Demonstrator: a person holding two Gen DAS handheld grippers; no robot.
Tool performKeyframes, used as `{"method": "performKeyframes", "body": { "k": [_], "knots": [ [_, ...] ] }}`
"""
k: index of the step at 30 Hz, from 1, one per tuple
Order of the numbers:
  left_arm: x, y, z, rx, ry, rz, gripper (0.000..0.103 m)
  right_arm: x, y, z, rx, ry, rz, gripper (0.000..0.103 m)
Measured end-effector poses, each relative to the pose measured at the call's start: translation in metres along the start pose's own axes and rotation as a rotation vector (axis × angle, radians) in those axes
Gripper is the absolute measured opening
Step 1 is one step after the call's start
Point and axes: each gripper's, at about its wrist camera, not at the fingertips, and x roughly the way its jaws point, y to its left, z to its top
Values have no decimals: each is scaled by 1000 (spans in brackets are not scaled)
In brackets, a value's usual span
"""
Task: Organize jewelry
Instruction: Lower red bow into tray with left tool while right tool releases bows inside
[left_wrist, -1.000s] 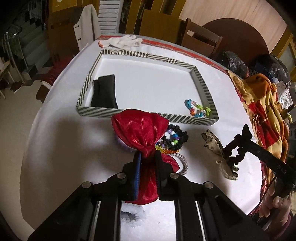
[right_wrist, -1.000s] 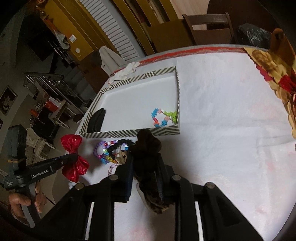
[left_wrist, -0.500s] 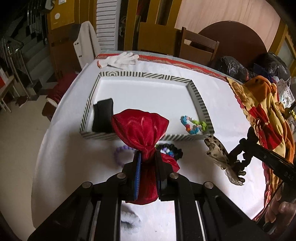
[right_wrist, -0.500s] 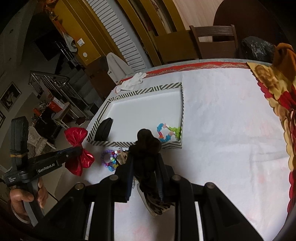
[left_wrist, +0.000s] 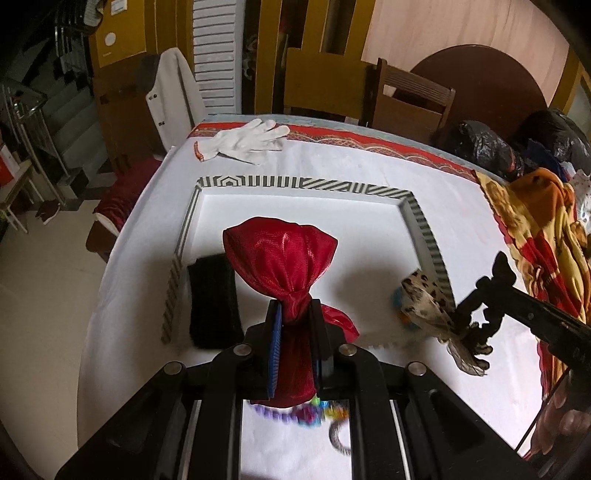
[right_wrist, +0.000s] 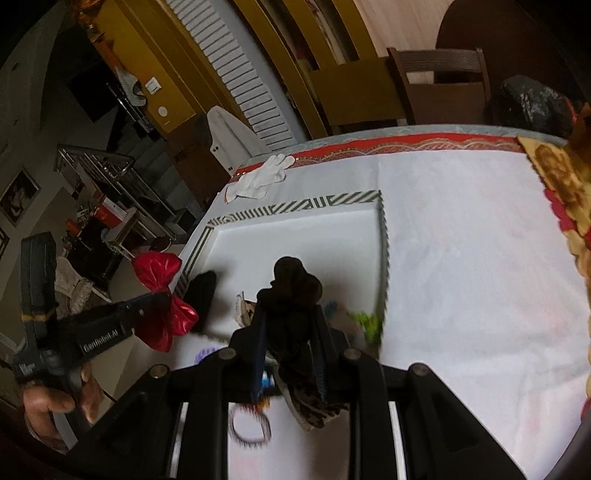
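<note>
My left gripper (left_wrist: 295, 314) is shut on a red satin bow (left_wrist: 280, 254) and holds it above the near part of the striped tray (left_wrist: 295, 182). My right gripper (right_wrist: 290, 317) is shut on a dark leopard-print bow (right_wrist: 291, 284), also over the tray's near edge; it shows in the left wrist view (left_wrist: 428, 302) at the right. A black pouch (left_wrist: 212, 299) lies in the tray's near left corner. A colourful bead bracelet (right_wrist: 365, 321) lies in the tray's near right corner. More bead bracelets (left_wrist: 295, 413) lie on the table under the left gripper.
A white glove (left_wrist: 243, 142) lies on the table beyond the tray. A patterned orange cloth (left_wrist: 539, 229) hangs at the right edge. A silver ring-like bracelet (right_wrist: 249, 424) lies on the white tablecloth (right_wrist: 480, 295) near me. Chairs stand behind the table.
Both grippers have risen and moved forward with their bows, from above the loose bracelets to above the tray's near edge. The bracelets now lie beneath and behind the fingers.
</note>
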Motion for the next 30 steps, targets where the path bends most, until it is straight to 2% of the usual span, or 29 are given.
{"method": "performKeyframes", "body": {
  "k": [8,12,14,17,20,21,22,23,25,27,30],
  "knots": [
    [52,10,29,-53,70,-31,27,67,-14,41,114,32,40,22],
    [75,15,34,-69,96,-26,27,103,-30,51,166,69,23,22],
    [86,17,35,-75,112,-16,27,120,-40,52,185,94,-8,22],
    [96,19,35,-78,128,-7,27,133,-52,52,187,109,-97,23],
    [100,17,34,-56,134,8,27,135,-58,50,183,121,-174,30],
    [101,15,33,-38,133,33,28,134,-61,49,188,121,-186,33],
    [101,15,33,-27,133,52,30,131,-63,47,196,117,-174,41],
    [102,16,33,-27,135,49,32,129,-63,48,198,112,-163,44],
    [102,18,32,-37,154,21,34,120,-58,45,183,89,-151,58],
    [102,19,31,-31,175,37,34,110,-50,41,160,64,-141,59],
    [92,20,26,-23,152,76,35,96,-43,34,163,49,-108,59]
  ]
}}
